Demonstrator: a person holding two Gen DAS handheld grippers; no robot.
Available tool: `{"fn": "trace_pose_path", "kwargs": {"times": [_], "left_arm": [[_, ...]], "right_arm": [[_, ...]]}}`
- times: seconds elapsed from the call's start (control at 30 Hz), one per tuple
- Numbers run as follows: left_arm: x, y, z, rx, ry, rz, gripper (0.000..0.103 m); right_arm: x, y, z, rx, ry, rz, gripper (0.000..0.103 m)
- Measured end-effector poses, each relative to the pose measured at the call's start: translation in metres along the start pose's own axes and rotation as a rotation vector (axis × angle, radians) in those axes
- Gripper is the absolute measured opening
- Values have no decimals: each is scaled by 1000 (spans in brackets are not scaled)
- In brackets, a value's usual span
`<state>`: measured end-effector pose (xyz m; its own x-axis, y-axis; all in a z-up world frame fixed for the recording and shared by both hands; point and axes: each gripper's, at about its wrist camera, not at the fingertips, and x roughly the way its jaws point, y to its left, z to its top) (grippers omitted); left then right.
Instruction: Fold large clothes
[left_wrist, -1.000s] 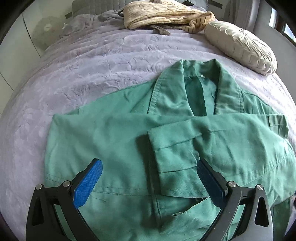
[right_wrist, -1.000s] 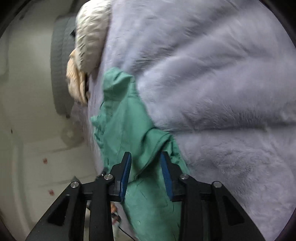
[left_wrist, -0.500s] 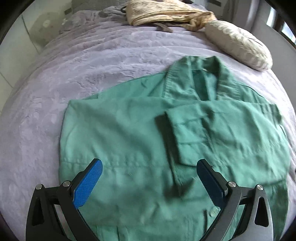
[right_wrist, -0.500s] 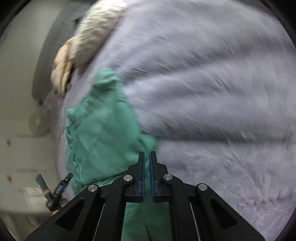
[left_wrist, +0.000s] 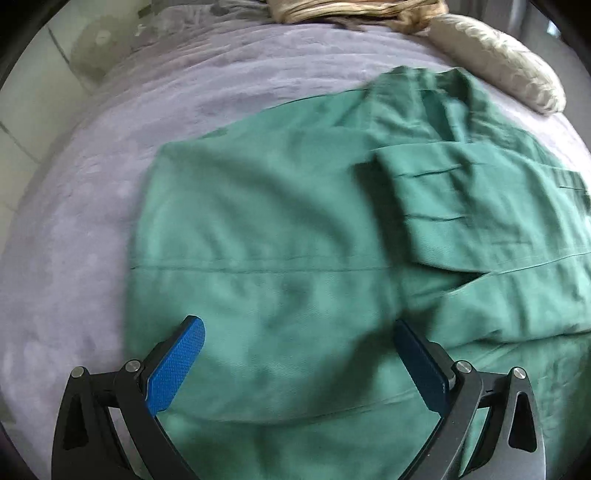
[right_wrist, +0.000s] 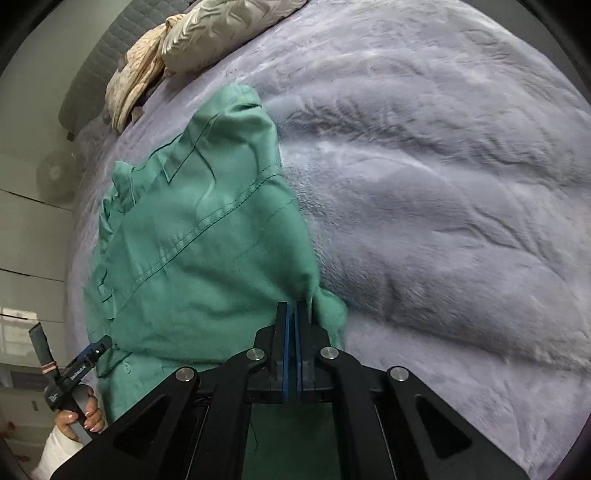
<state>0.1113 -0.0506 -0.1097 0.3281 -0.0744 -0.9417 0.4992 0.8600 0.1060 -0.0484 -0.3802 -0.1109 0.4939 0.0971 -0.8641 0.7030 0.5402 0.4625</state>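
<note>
A large green jacket (left_wrist: 280, 229) lies spread on a lilac bed cover (left_wrist: 92, 192), collar at the far end, one sleeve folded across its front. My left gripper (left_wrist: 299, 354) is open and empty, low over the jacket's lower part, its blue pads either side of the cloth. In the right wrist view my right gripper (right_wrist: 294, 314) is shut on the jacket's right edge (right_wrist: 207, 236) and lifts the cloth off the cover. The left gripper also shows in the right wrist view (right_wrist: 70, 373), held in a hand at the lower left.
A cream cushion (left_wrist: 495, 55) and a beige folded blanket (left_wrist: 351, 11) lie at the head of the bed; both show in the right wrist view, cushion (right_wrist: 221, 29). Bare lilac cover (right_wrist: 443, 184) stretches to the right of the jacket. A white wall stands left of the bed.
My right gripper closed on the jacket's edge and has raised it, swinging up and over the bed. My left gripper has moved forward over the jacket and stays open.
</note>
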Motion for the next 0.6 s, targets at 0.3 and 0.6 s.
{"fn": "trace_pose_path", "kwargs": {"times": [0.3,0.6], "left_arm": [[-35,2,-15,-23,24,0,102],[-69,-11,-30,-49,26,-24,102]], "right_arm": [[-24,25,-11,-48,11,-22,59],[-35,47,-31,-86,82,-17,76]]}}
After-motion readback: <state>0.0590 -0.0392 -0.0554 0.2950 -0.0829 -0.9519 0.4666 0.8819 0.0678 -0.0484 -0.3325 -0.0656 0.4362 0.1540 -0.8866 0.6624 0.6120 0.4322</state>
